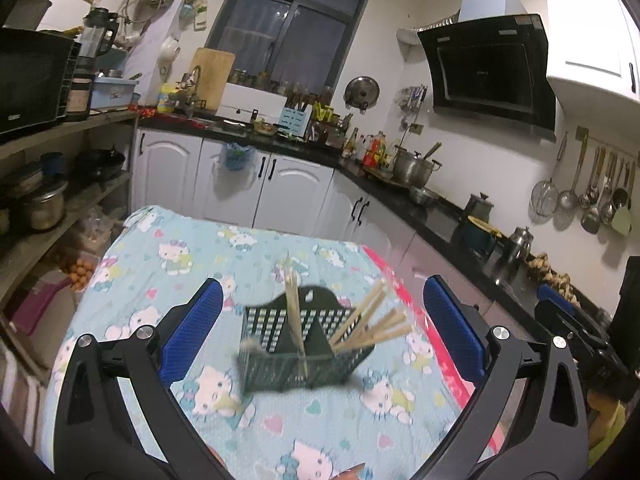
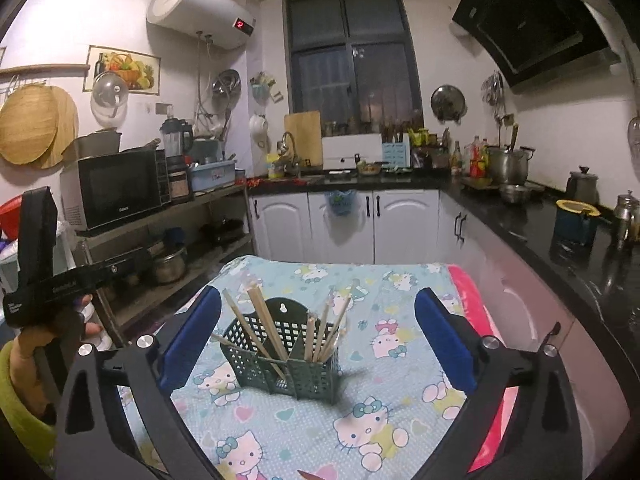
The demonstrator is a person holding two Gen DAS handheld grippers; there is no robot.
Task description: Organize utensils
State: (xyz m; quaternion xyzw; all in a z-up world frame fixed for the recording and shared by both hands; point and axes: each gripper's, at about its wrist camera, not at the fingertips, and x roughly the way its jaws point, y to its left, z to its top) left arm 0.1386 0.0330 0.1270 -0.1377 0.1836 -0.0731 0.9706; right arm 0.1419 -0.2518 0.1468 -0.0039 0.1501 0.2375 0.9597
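we hold both grippers wide apart over a counter spread with a pale blue cartoon-cat cloth. the left gripper has its blue pads well clear of everything, with nothing between them but the view of the holder ahead. the right gripper is spread just as wide and grips nothing. the holder is a dark green perforated caddy that stands upright on the cloth near the counter's middle, with a divider that splits it into compartments. wooden chopsticks stand and lean in it: in the right view one group tilts left in the left compartment and another fans up from the right one. in the left view the holder is blurred, with chopsticks leaning out to the right. at the left edge of the right view we see a hand on the other gripper's handle.
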